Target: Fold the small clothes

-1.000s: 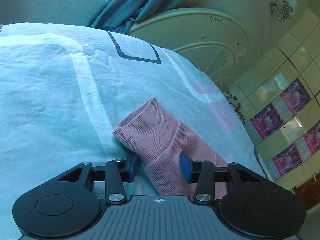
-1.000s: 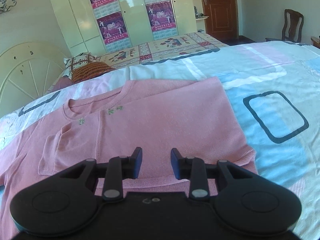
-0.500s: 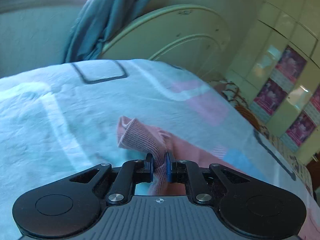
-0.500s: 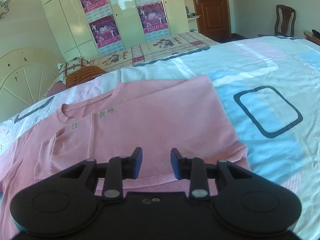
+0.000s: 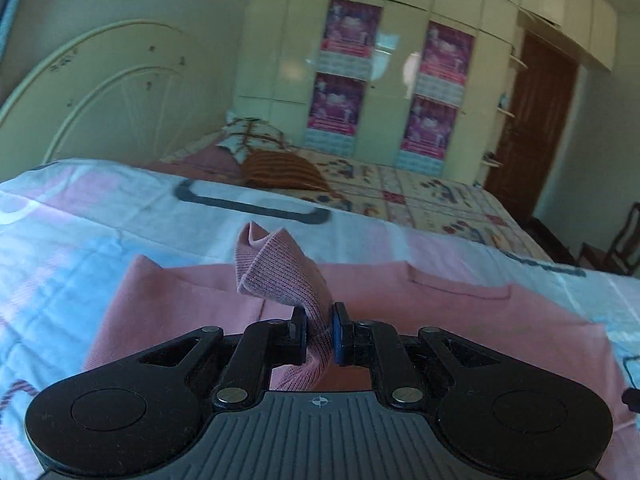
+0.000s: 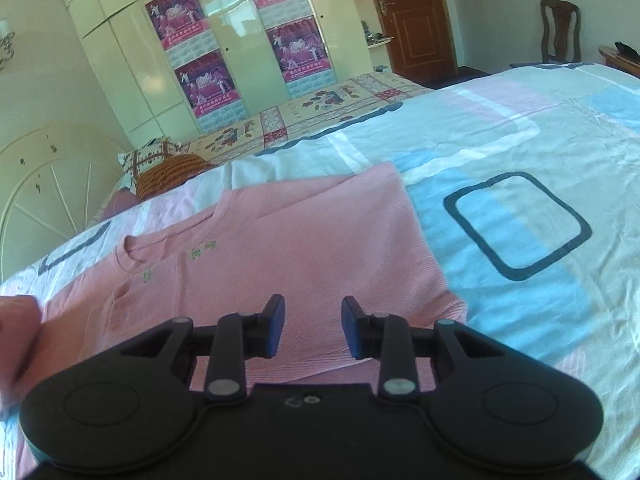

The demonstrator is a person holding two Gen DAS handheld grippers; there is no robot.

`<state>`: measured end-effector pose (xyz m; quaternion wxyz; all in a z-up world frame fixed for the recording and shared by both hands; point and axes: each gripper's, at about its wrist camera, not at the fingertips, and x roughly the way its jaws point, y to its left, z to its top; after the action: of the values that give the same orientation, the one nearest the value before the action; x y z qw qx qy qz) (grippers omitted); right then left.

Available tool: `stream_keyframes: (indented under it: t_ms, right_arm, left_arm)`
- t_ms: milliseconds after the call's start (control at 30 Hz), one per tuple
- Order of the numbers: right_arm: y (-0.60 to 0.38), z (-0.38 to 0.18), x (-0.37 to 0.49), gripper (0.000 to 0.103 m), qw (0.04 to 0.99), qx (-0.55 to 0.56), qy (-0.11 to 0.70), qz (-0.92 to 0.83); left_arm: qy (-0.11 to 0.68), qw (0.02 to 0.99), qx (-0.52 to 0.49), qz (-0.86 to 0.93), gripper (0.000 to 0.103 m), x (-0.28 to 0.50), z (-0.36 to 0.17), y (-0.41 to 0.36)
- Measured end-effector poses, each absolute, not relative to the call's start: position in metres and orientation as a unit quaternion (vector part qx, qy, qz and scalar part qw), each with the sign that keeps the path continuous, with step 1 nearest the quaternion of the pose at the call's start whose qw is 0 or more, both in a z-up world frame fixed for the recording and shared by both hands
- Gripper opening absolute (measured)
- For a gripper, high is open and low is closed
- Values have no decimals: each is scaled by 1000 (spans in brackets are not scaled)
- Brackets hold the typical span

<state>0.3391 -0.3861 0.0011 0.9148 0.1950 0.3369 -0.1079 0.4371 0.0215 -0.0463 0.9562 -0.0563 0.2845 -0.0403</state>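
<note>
A small pink knit sweater (image 6: 280,248) lies flat, front up, on the patterned bedsheet (image 6: 520,140). My left gripper (image 5: 320,334) is shut on the pink sleeve cuff (image 5: 280,272) and holds it lifted above the sweater's body (image 5: 460,316). The cuff stands up folded between the pads. My right gripper (image 6: 313,326) is open and empty, hovering over the sweater's lower hem. The lifted sleeve (image 6: 16,320) shows blurred at the left edge of the right wrist view.
A cream headboard (image 5: 100,100) stands at the bed's head. An orange-brown cushion (image 5: 280,170) and a second bed (image 5: 420,196) lie beyond. Wardrobe doors with posters (image 6: 240,40), a brown door (image 6: 408,16) and a chair (image 6: 560,28) line the far walls.
My left gripper closed on the sleeve cuff, lifted it and swung it right, over the sweater's body. My right gripper stayed open and rose slightly.
</note>
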Motion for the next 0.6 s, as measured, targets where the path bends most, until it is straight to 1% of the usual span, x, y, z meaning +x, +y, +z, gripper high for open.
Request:
stream_keyframes:
  t_ms: [167,233,267,300,333,367,400,433,467,500,533,600]
  right_arm:
    - [-401,-1,331,31,910,222,331,-113]
    - [-404,-3,329,31,907,230,334,-110]
    - [-405,-5,329,34,905,236,337,-105]
    - [-405,-6,329,40,903,243,340,-98]
    - [-406,-7,329,48,901,250,342,-91]
    - [-406,-7,329,64,900,259,340,-83]
    - [-406,-7,329,68,901,269,334,-72]
    - [-404,-6,330,66,901,275,329,-59]
    - [-400,-6,333,59,901,283,327,-38]
    - [-397,-7,337,48,898,292,328,-18]
    - [-392,-8,342,44,895,300,331,0]
    - [-378,-11,354,46,890,304,339,25]
  left_arm:
    - [300,949,7,-103,11,421,-57,-77]
    - [325,937,39,-125,12,419,-70,-110]
    - [339,929,53,-136,12,418,-77,-123]
    - [354,922,69,-144,13,417,-83,-135]
    - [361,917,85,-147,27,412,-85,-143]
    - [354,917,99,-154,44,404,-84,-148]
    - [336,922,101,-164,52,389,-75,-148]
    - [318,928,98,-169,62,377,-67,-141]
    - [300,934,97,-165,67,362,-57,-130]
    - [294,938,102,-155,68,351,-49,-118]
    - [289,941,104,-142,68,341,-44,-104]
    - [279,950,102,-96,68,327,-41,-58]
